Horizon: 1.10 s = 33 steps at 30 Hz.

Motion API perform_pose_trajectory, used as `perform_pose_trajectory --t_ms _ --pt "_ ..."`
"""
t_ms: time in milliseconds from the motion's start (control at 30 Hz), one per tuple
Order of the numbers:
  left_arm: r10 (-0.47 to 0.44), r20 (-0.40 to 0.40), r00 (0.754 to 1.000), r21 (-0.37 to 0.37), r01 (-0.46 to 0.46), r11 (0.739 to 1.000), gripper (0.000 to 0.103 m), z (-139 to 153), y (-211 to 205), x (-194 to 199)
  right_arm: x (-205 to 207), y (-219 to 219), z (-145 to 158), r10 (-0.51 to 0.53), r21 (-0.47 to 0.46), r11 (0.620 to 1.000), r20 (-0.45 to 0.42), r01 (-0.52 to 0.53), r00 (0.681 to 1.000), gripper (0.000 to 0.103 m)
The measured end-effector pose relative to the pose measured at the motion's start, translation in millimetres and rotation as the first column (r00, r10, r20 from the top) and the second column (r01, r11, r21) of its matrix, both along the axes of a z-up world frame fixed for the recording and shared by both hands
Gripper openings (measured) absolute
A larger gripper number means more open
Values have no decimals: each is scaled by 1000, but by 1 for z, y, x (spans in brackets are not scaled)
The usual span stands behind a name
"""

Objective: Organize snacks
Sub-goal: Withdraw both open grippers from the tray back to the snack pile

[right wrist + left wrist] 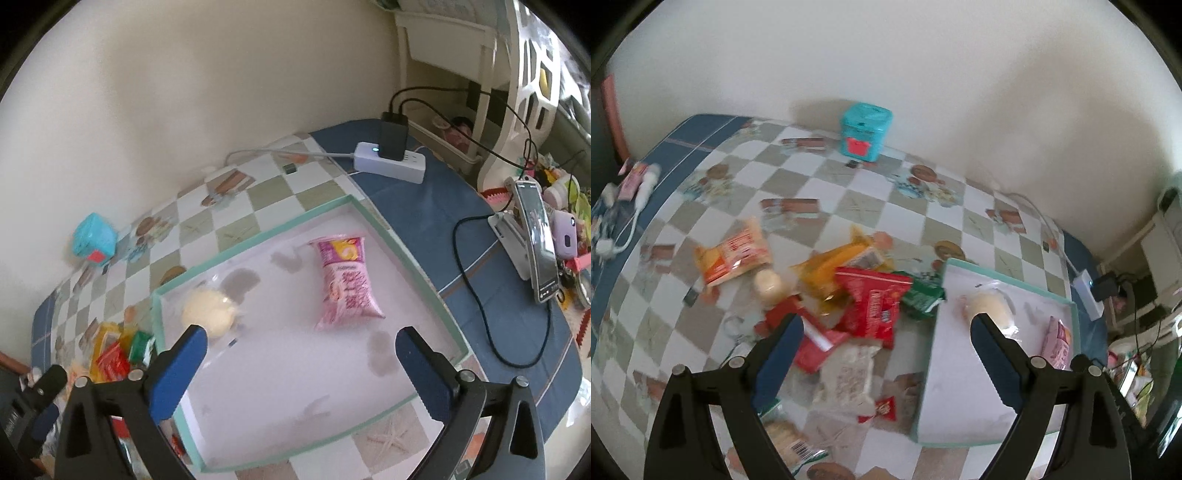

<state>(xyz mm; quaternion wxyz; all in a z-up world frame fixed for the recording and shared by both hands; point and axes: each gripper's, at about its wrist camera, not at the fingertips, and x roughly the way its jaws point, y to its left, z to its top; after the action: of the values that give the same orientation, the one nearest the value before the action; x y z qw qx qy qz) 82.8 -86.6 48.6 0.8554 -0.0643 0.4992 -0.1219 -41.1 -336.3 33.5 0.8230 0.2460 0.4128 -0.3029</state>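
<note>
A loose heap of snack packets is seen only fully from the left wrist view: an orange-and-white crinkled packet [733,254], a yellow foil packet [834,267], a red foil packet [873,306], a green foil packet [921,297] and a clear bag of pale biscuits [847,376], lying on the checked, picture-printed worktop [820,177] just left of the shallow white tray with a mint-green rim [960,369]. From the right wrist view the heap is only glimpsed at the lower left edge, while the tray [255,240] is laid out whole: a pink printed snack packet [345,282] lies near its middle and a round pale bun in clear wrap [208,314] lies near its left wall, the two well apart. A phone on a white clamp stand [535,243] and black cables on the blue border of the cloth are shown in this view alone.

The left gripper [886,332] is held open above the heap, nothing between its blue pads; the right gripper [301,345] is likewise spread wide over the tray, empty (both packets lie clear of its pads).

A plain cream wall is met by the worktop at the back, where a teal box with a red label [866,134] stands. A white power strip with a black adapter [391,160] rests at the far right corner, beyond the tray.
</note>
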Motion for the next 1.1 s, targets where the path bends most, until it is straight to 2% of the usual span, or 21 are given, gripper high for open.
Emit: perform_pose_trajectory --t_ms 367,500,833,1100 --pt "137 48 989 73 -140 987 92 9 76 -24 -15 60 4 134 44 990 51 -136 990 103" --pt "158 4 987 126 -157 980 92 -1 101 -30 -16 80 6 169 32 985 50 -170 984 103" --pt "236 -71 969 64 -232 971 92 -18 153 -33 0 126 2 301 69 950 35 -303 953 103" --pt "226 -164 960 105 -211 972 92 -48 162 -33 17 173 -19 427 91 902 -41 -422 904 103"
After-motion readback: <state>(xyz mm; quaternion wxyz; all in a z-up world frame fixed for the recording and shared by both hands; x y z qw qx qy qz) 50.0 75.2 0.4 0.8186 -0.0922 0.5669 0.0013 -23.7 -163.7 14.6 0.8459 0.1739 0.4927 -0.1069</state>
